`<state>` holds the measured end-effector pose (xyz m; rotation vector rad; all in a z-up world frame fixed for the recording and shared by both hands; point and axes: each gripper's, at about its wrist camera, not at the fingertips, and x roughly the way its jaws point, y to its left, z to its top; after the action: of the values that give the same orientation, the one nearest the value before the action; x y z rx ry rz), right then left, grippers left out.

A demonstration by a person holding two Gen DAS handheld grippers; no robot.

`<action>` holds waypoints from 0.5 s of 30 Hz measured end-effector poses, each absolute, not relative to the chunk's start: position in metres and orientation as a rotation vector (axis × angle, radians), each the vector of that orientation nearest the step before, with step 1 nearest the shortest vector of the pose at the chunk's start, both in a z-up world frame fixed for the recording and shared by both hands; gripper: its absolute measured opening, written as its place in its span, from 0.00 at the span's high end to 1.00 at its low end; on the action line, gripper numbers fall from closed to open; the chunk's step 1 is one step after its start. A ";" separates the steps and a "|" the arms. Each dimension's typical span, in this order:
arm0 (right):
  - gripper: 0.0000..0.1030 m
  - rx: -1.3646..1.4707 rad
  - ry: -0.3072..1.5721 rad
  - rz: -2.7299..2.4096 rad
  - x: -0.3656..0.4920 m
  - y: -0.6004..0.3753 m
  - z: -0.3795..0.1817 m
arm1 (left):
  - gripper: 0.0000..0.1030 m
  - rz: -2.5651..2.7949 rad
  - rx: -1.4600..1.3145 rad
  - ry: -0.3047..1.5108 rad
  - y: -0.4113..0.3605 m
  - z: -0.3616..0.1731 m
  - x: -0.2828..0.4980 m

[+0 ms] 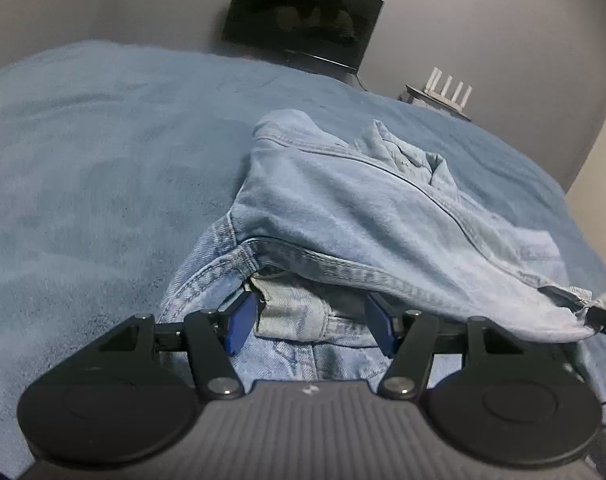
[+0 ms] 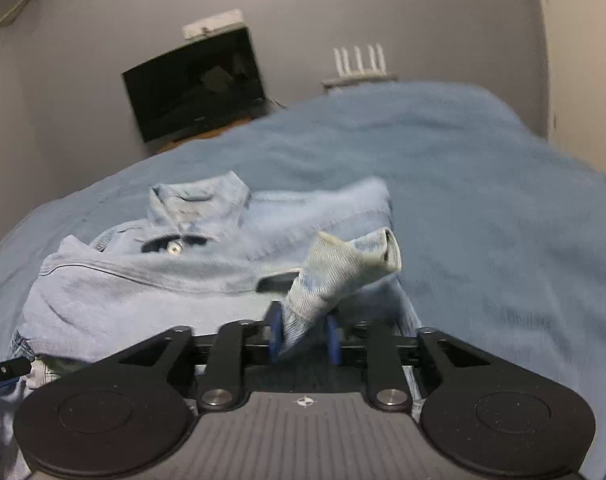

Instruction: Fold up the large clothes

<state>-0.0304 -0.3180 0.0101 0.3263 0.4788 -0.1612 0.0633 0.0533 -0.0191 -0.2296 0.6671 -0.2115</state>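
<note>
A light blue denim jacket [image 1: 343, 208] lies bunched on the bed, collar and a metal button up in the right wrist view [image 2: 143, 280]. My left gripper [image 1: 309, 320] sits at the jacket's near edge. Its blue pads press on a thick wad of denim from either side, and an upper layer drapes over the fingertips. My right gripper [image 2: 303, 336] is shut on the sleeve just behind the cuff [image 2: 343, 264]. The cuff sticks up and forward, above the jacket's right side. That view is blurred.
A blue fleece blanket [image 1: 103, 160] covers the whole bed [image 2: 483, 200]. Beyond its far edge a dark TV screen [image 1: 303, 16] stands against the grey wall, with a white router [image 1: 447, 88] on a small shelf to its right.
</note>
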 end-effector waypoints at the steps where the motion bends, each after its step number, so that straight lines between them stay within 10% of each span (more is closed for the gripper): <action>1: 0.54 0.349 0.465 -0.173 -0.034 -0.323 0.006 | 0.43 -0.211 -0.215 0.665 0.051 -0.019 0.063; 15: 0.52 0.550 0.444 -0.087 -0.012 -0.357 -0.005 | 0.43 -0.207 -0.037 0.672 0.029 -0.028 0.066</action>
<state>-0.0121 -0.3568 -0.0051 0.5503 0.4440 -0.0874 0.0660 0.0294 -0.0277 -0.0373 0.6720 -0.2068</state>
